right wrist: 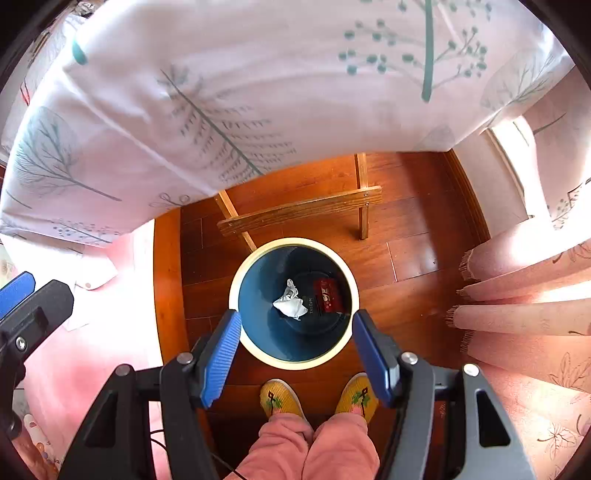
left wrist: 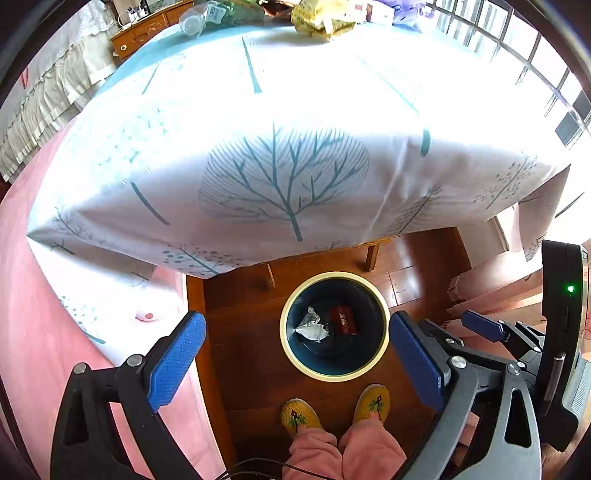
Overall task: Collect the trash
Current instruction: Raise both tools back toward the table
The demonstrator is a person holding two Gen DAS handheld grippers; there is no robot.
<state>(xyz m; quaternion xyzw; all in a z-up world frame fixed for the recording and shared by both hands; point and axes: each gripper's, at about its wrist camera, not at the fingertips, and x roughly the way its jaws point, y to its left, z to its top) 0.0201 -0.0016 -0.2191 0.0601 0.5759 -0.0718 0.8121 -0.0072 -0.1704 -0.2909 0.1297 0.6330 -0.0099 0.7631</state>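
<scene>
With both sets of jaws open and empty, your left gripper (left wrist: 297, 363) and right gripper (right wrist: 295, 354) hang over the waste bin (left wrist: 334, 374), so the wrappers (left wrist: 325, 20) at 12 o'clock on the worktop (left wrist: 332, 92), seemingly crumpled, may slip from a shallow pinch.

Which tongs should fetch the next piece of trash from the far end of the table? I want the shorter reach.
Left, probably. Both tongs, left and right, are open and empty over the round blue cream-rimmed bin, but only the left view shows the crumpled yellow wrapper and clear plastic cup.
</scene>
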